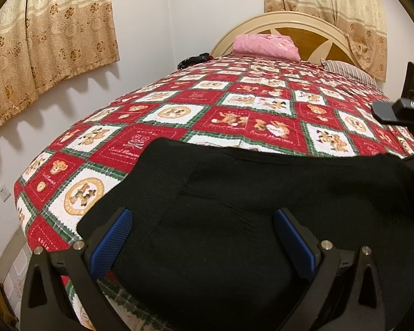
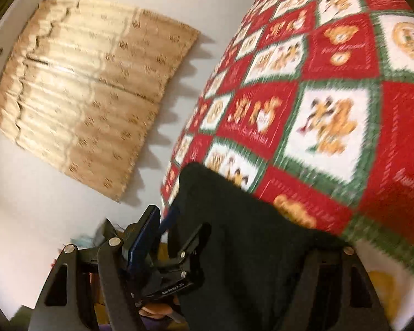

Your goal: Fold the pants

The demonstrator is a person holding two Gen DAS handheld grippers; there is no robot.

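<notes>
Lying across the near edge of the bed [image 1: 234, 104]: one pair of black pants [image 1: 248, 193], over a red, white and green bear quilt [image 1: 179, 127]. Hovering released with blue pads wide apart over the pants, the left claw [image 1: 204, 237]; cannot tell the grip of the right claw [image 2: 234, 248], blurred and draped in black cloth. Sitting by the one headboard [image 1: 298, 31]: one pink bundle [image 1: 265, 44], one striped pillow [image 1: 347, 70]; hanging on white walls, two curtains [image 1: 49, 33].
</notes>
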